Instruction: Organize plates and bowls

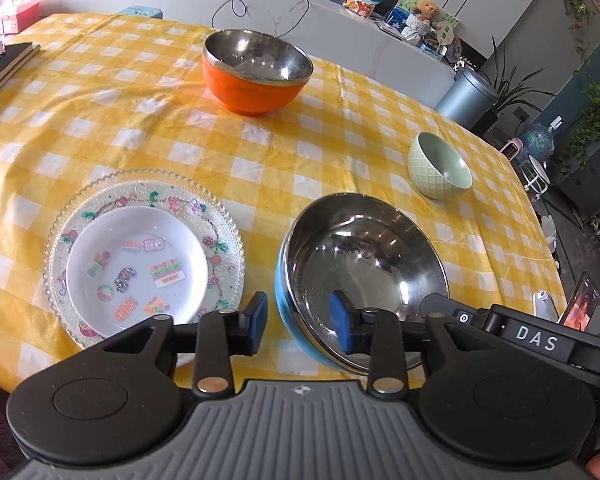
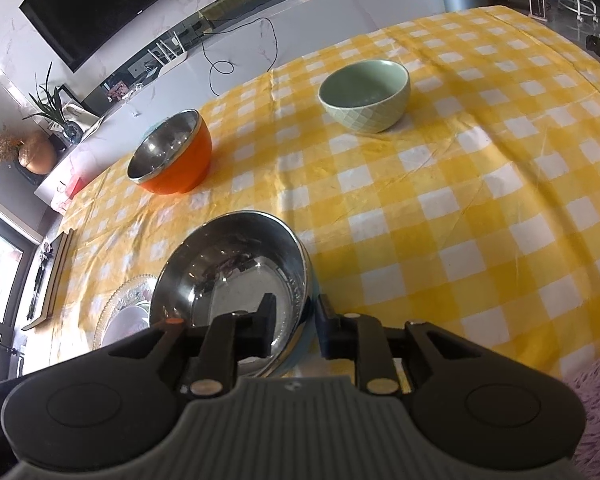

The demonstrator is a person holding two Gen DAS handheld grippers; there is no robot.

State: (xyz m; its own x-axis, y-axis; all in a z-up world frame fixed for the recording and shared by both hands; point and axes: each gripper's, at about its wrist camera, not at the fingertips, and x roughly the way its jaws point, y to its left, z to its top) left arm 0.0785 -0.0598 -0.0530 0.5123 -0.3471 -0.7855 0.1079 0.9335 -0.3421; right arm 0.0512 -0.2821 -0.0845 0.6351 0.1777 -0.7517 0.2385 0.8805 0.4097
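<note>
A blue steel-lined bowl (image 1: 364, 264) sits tilted at the near table edge; it also shows in the right wrist view (image 2: 236, 276). My left gripper (image 1: 302, 320) straddles its left rim, jaws open, one finger inside. My right gripper (image 2: 296, 320) straddles its right rim, jaws nearly closed on the wall. An orange steel-lined bowl (image 1: 256, 72) (image 2: 172, 160) stands far. A green ceramic bowl (image 1: 440, 166) (image 2: 366, 96) stands at the right. A small white plate (image 1: 136, 270) rests on a glass plate (image 1: 220, 216) at the left.
A yellow checked cloth (image 1: 260, 152) covers the table. Dark books (image 1: 8, 64) lie at the far left edge. A phone (image 1: 580, 306) stands by the near right corner. A white counter with cables runs behind the table (image 1: 280, 4).
</note>
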